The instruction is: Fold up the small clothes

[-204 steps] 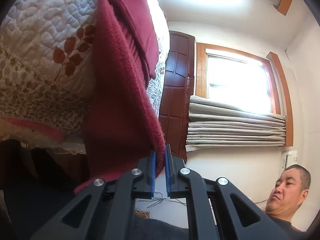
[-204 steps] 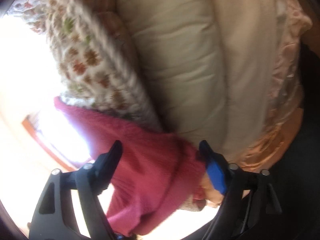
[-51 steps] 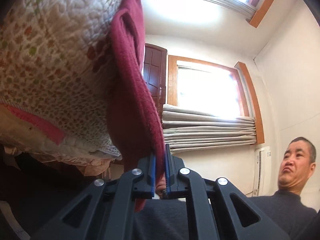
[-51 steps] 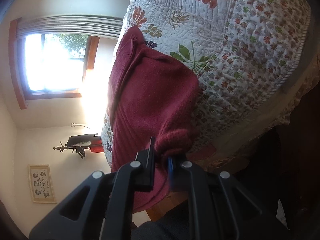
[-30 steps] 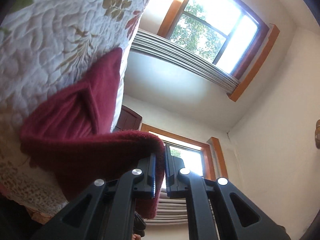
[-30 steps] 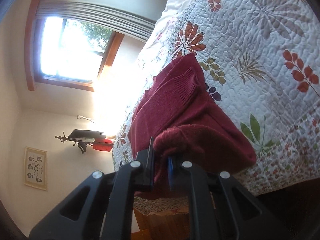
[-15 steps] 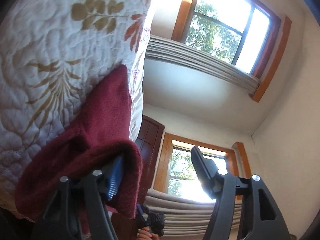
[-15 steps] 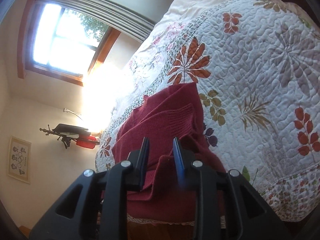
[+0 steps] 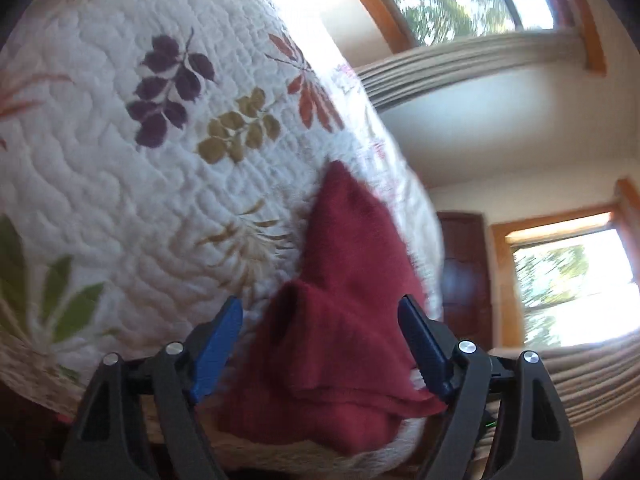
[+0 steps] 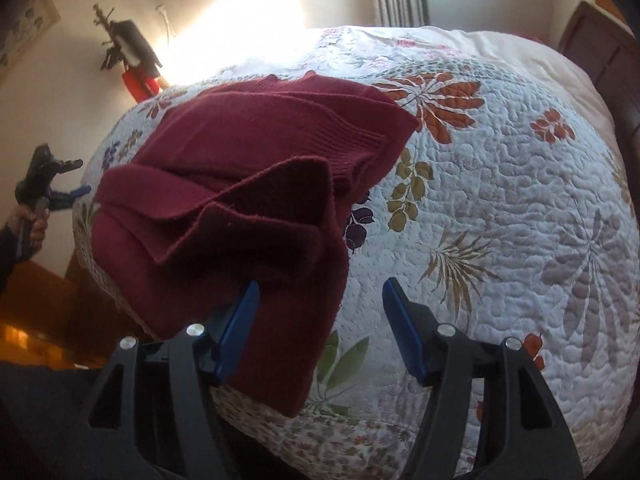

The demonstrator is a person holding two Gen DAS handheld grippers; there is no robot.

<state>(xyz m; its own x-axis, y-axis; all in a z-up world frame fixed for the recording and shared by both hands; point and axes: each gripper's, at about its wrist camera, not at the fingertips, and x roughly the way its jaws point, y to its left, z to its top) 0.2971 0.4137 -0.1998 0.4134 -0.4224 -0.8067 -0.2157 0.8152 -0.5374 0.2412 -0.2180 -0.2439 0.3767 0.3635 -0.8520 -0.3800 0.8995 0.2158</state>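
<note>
Already the dark red knitted sweater (image 10: 248,184) lies doubled over near the edge of the white leaf-patterned quilt (image 10: 500,200), though its layers look uneven and probably need squaring. The left gripper (image 9: 320,344) and right gripper (image 10: 320,324) both gape wide, holding nothing, just before the garment.
</note>
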